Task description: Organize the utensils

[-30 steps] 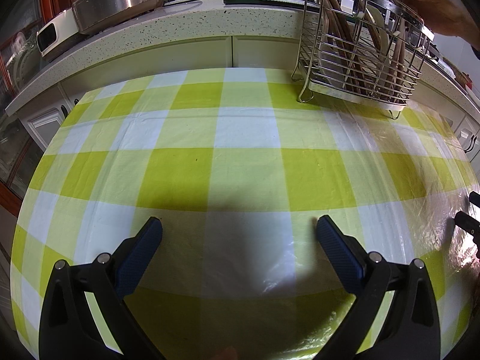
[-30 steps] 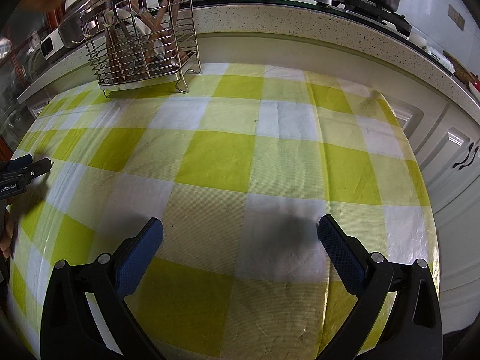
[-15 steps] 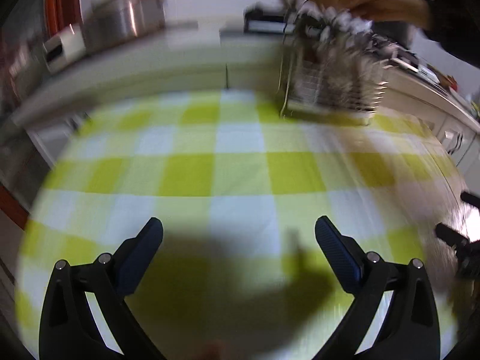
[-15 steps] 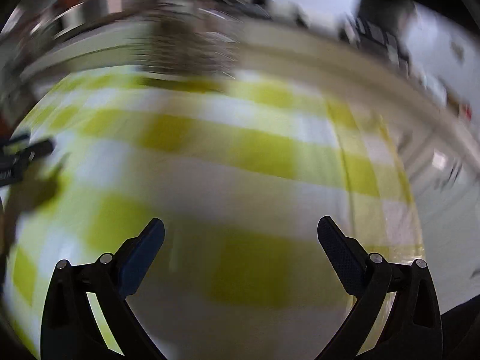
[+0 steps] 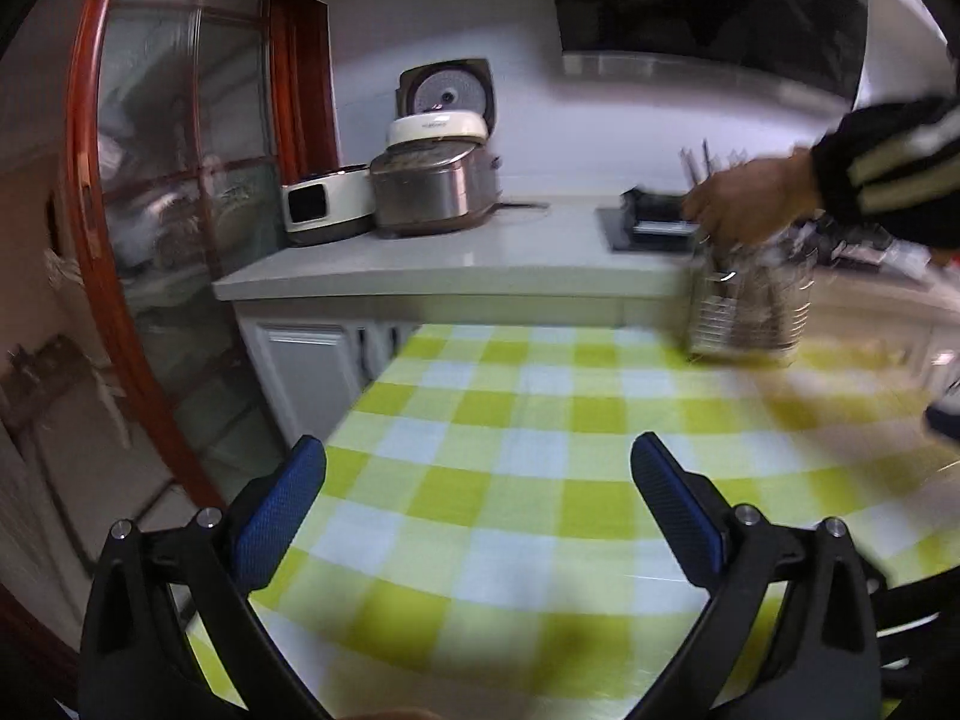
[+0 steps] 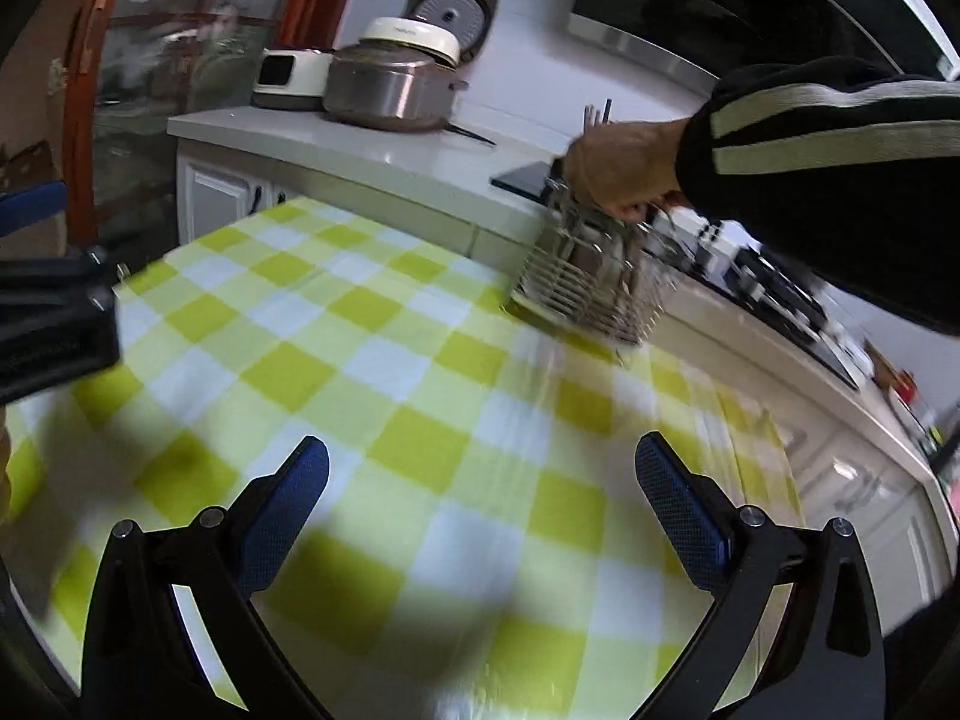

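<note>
Both claws hang released and empty: the left gripper (image 5: 477, 483) and right gripper (image 6: 480, 483) each hover with jaws spread wide above the yellow-checked tablecloth (image 6: 384, 360). At the table's far edge stands the wire utensil rack (image 6: 591, 291), its utensils (image 5: 699, 162) upright inside, blurred. A bare hand (image 6: 624, 171) in a striped sleeve reaches into it. Neither gripper has taken anything, so the organizing seems barely begun.

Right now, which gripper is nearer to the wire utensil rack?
Right, it seems. The rack stands ahead of the right gripper, slightly right, and looks larger there. From the left gripper it sits far off to the right.
</note>
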### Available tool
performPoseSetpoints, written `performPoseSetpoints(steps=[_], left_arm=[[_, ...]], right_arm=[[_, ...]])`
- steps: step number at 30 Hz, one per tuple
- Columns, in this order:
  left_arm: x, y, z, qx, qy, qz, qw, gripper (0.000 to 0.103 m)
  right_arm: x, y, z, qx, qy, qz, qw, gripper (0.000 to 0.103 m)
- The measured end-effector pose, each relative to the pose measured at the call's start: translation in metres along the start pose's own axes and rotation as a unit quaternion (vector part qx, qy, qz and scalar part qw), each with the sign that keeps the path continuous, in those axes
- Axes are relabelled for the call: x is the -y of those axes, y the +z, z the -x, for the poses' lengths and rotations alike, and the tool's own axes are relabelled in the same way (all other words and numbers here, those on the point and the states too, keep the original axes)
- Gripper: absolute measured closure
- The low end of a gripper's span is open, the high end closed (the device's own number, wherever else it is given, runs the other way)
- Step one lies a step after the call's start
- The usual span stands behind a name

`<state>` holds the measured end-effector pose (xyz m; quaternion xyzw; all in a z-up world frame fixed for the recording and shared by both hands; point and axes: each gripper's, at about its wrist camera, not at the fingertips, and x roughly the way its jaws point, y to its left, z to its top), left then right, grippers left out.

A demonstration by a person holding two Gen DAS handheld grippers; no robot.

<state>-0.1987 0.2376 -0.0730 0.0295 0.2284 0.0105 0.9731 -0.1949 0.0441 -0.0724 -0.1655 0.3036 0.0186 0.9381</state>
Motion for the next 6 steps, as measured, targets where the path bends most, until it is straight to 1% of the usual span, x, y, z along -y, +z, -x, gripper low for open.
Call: performPoseSetpoints(steps=[2, 4, 6], left_arm=[[0.002, -0.003, 0.009, -0.012, -0.014, -0.006, 0.9998, 0.004], [0.008, -0.005, 0.016, -0.013, -0.006, -0.016, 0.9998, 0.004], [0.009, -0.006, 0.023, -0.011, -0.021, -0.007, 0.9997, 0.004]], right_arm=[[0.001, -0.005, 0.011, -0.005, -0.018, -0.014, 1.000, 0.007], [0.010, -0.011, 0.019, -0.009, -0.022, -0.039, 0.999, 0.007], [0.018, -0.012, 0.024, -0.006, -0.030, -0.052, 0.998, 0.007]])
